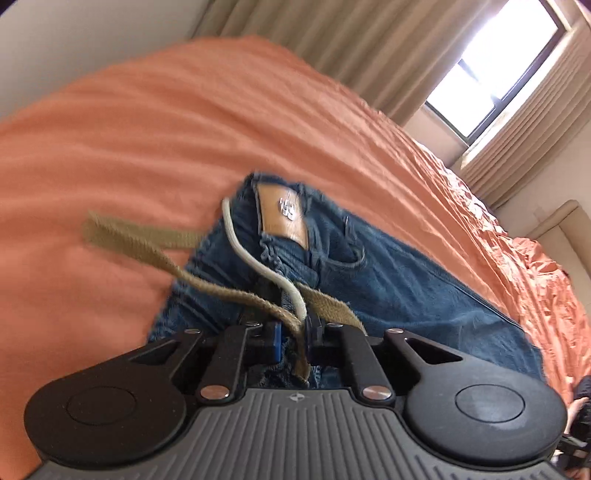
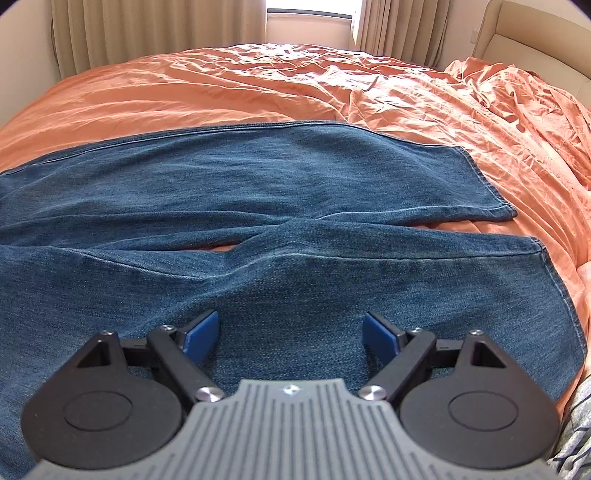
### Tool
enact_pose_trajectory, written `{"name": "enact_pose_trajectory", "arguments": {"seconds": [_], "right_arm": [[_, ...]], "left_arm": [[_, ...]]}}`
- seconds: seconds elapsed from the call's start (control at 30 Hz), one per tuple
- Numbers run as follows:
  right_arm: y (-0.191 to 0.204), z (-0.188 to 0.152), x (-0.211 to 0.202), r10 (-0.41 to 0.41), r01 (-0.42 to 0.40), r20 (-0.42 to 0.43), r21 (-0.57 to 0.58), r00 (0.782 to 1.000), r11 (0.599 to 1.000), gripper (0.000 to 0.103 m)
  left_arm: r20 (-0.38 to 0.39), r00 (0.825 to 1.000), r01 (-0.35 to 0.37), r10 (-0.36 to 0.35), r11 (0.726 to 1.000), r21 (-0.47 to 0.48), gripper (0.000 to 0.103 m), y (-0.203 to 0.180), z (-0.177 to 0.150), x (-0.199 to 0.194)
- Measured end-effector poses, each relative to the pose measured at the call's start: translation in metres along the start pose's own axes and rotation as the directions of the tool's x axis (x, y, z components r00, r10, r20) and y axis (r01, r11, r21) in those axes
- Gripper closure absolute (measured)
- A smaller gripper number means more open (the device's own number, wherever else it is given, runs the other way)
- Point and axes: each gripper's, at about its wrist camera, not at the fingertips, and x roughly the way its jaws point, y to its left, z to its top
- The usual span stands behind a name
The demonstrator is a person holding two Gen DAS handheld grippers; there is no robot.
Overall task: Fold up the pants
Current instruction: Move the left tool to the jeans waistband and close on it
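Blue jeans (image 2: 258,192) lie spread on an orange bed, both legs stretched toward the right with hems at the far right. In the left wrist view the waistband (image 1: 280,236) with a tan leather patch (image 1: 282,216) faces me. My left gripper (image 1: 293,339) is shut on the waistband edge, with a khaki belt strap (image 1: 155,254) and a white cord (image 1: 255,254) caught between its pads. My right gripper (image 2: 291,332) is open, jaws wide apart, just above the near leg (image 2: 332,280).
The orange bedsheet (image 2: 258,81) is wrinkled toward the right. Beige curtains (image 2: 147,29) and a window (image 1: 498,66) stand behind the bed. A beige headboard (image 2: 535,40) is at the far right. Striped cloth (image 2: 576,435) shows at the lower right edge.
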Motion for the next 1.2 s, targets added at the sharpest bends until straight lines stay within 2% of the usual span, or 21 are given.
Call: {"name": "enact_pose_trajectory", "arguments": {"seconds": [0.07, 0.13, 0.27, 0.4, 0.53, 0.6, 0.67, 0.77, 0.8, 0.87, 0.97, 1.0, 1.1, 1.17, 1.2], "right_arm": [[-0.003, 0.000, -0.001, -0.013, 0.013, 0.009, 0.003, 1.000, 1.000, 0.022], [-0.006, 0.001, -0.001, -0.024, 0.024, 0.012, 0.008, 1.000, 1.000, 0.022], [-0.018, -0.002, -0.004, -0.041, 0.041, 0.000, 0.026, 0.999, 0.999, 0.022], [-0.037, -0.006, -0.012, -0.063, 0.063, -0.003, 0.033, 0.998, 0.997, 0.022], [-0.062, -0.001, -0.016, -0.075, 0.076, -0.011, 0.041, 0.997, 0.996, 0.022], [-0.073, 0.008, -0.013, -0.069, 0.069, -0.013, 0.044, 0.998, 0.997, 0.022], [-0.085, 0.021, -0.007, -0.064, 0.065, -0.014, 0.049, 0.998, 0.997, 0.022], [-0.105, 0.044, 0.013, -0.058, 0.059, -0.014, 0.063, 0.998, 0.996, 0.022], [-0.111, 0.051, 0.021, -0.059, 0.060, -0.016, 0.074, 0.998, 0.995, 0.022], [-0.128, 0.067, 0.039, -0.027, 0.029, -0.019, 0.129, 0.999, 0.991, 0.022], [-0.155, 0.085, 0.062, 0.022, -0.021, -0.003, 0.220, 1.000, 0.975, 0.022], [-0.163, 0.091, 0.069, 0.017, -0.016, -0.002, 0.235, 1.000, 0.972, 0.022], [-0.188, 0.111, 0.087, -0.012, 0.008, 0.011, 0.264, 1.000, 0.965, 0.022], [-0.207, 0.125, 0.099, -0.035, 0.025, 0.029, 0.284, 0.999, 0.958, 0.022], [-0.216, 0.132, 0.105, -0.039, 0.028, 0.032, 0.294, 0.999, 0.955, 0.023]], "left_arm": [[0.075, 0.995, -0.070, 0.066, 0.996, 0.051, 0.099, -0.017, 0.008, -0.022], [0.097, 0.988, -0.130, 0.122, 0.988, 0.079, 0.099, -0.022, 0.014, -0.029], [-0.013, 0.966, -0.255, 0.259, 0.958, 0.133, 0.099, -0.011, 0.006, 0.013], [-0.074, 0.947, -0.303, 0.312, 0.946, 0.114, 0.098, 0.000, -0.009, 0.051], [-0.098, 0.932, -0.334, 0.350, 0.930, 0.152, 0.094, -0.008, -0.005, 0.051], [-0.095, 0.926, -0.346, 0.366, 0.921, 0.177, 0.081, -0.016, 0.006, 0.041], [-0.067, 0.931, -0.342, 0.359, 0.921, 0.188, 0.054, -0.023, 0.019, 0.031], [-0.034, 0.949, -0.300, 0.313, 0.932, 0.201, 0.042, -0.035, 0.040, 0.031], [-0.036, 0.959, -0.268, 0.280, 0.942, 0.201, 0.040, -0.040, 0.048, 0.037], [-0.037, 0.967, -0.243, 0.254, 0.953, 0.181, 0.029, -0.046, 0.060, 0.055], [-0.041, 0.956, -0.280, 0.289, 0.947, 0.157, 0.029, -0.043, 0.073, 0.088], [-0.052, 0.951, -0.297, 0.305, 0.947, 0.123, 0.029, -0.037, 0.076, 0.097], [-0.084, 0.951, -0.294, 0.296, 0.955, 0.035, 0.030, -0.023, 0.079, 0.120], [-0.097, 0.949, -0.298, 0.299, 0.954, 0.021, 0.051, -0.021, 0.078, 0.131], [-0.100, 0.944, -0.312, 0.315, 0.949, 0.045, 0.054, -0.024, 0.077, 0.137]]}}
